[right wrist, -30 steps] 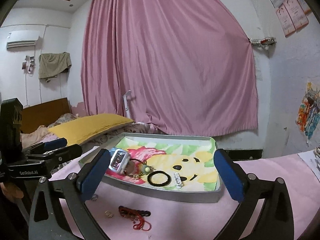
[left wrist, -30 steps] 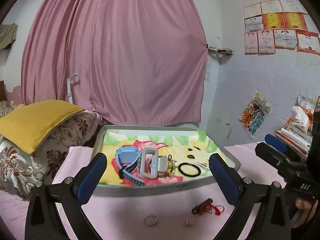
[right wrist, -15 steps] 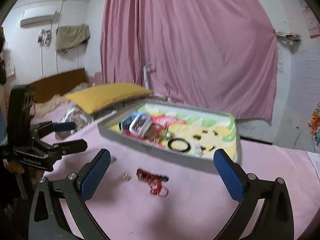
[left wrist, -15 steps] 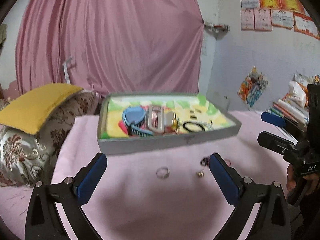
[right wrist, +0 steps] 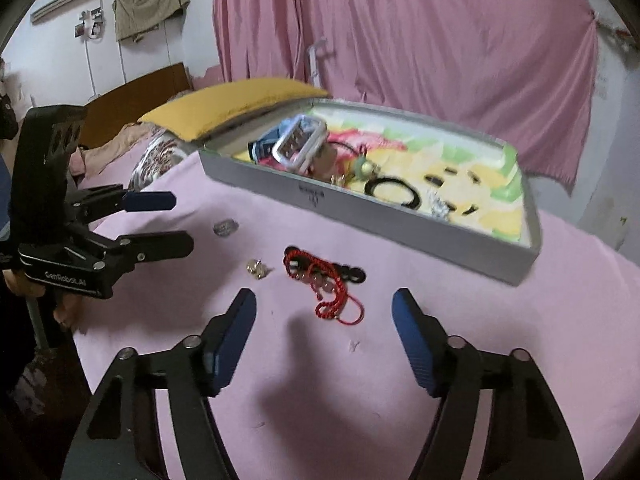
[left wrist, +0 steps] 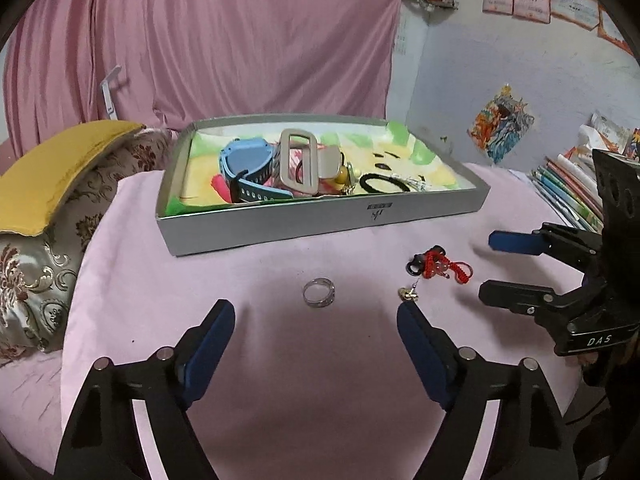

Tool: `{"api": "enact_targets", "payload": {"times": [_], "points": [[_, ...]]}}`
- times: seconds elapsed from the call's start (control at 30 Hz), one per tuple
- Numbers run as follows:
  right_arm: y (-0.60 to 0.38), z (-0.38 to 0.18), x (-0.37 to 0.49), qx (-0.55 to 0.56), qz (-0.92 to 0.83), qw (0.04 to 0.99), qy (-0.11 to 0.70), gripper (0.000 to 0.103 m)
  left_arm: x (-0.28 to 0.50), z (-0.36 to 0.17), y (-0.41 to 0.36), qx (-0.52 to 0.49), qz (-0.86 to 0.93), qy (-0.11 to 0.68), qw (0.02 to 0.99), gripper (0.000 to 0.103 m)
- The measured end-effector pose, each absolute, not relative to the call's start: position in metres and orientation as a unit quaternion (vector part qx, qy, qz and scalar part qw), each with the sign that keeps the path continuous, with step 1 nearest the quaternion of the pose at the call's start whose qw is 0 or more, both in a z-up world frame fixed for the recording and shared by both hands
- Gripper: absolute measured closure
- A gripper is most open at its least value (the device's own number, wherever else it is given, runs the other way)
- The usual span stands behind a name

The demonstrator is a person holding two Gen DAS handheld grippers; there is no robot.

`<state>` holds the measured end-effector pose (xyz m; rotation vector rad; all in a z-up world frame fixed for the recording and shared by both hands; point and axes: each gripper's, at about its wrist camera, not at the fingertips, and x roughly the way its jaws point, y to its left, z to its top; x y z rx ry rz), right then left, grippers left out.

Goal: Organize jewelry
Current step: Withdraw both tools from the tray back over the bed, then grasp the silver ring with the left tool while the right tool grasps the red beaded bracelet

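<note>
A grey tray (left wrist: 320, 224) (right wrist: 400, 224) on a pink cloth holds a blue watch (left wrist: 248, 168), a grey buckle (left wrist: 298, 164), a black band (left wrist: 384, 184) and small pieces. In front of it lie a silver ring (left wrist: 318, 293) (right wrist: 225, 227), a small gold earring (left wrist: 409, 294) (right wrist: 257, 269) and a red cord bracelet (left wrist: 440, 267) (right wrist: 324, 280). My left gripper (left wrist: 316, 336) is open and empty, just short of the ring. My right gripper (right wrist: 324, 328) is open and empty, just short of the red bracelet.
A yellow cushion on patterned pillows (left wrist: 52, 184) lies left of the tray. Books (left wrist: 568, 188) are stacked at the right. A pink curtain (left wrist: 224, 40) hangs behind. The cloth's front edge is close below both grippers.
Both grippers have tilted down and moved toward the cloth, so the ring, earring and bracelet now lie just ahead of the fingertips. Nothing was taken hold of.
</note>
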<state>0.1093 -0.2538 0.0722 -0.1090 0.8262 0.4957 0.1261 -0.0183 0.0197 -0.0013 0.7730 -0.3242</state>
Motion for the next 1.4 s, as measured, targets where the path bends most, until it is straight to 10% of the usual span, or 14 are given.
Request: {"api": "enact_targets", "payload": {"times": [0.73,0.9,1.4], "points": [[-0.233,0.063,0.132,-0.101,0.253,0.859,0.435,0.079,0.157,0.01,-0.045,0.056,-0.167,0.431,0.885,0.061],[-0.235,0.062,0.131,-0.099,0.255,0.858,0.434,0.09,0.158,0.012,-0.046,0.067,-0.17,0.433,0.883,0.084],[-0.248,0.064,0.12,-0.08,0.244,0.868,0.425,0.099,0.143,0.014,-0.038,0.028,-0.186,0.411,0.892,0.084]]}}
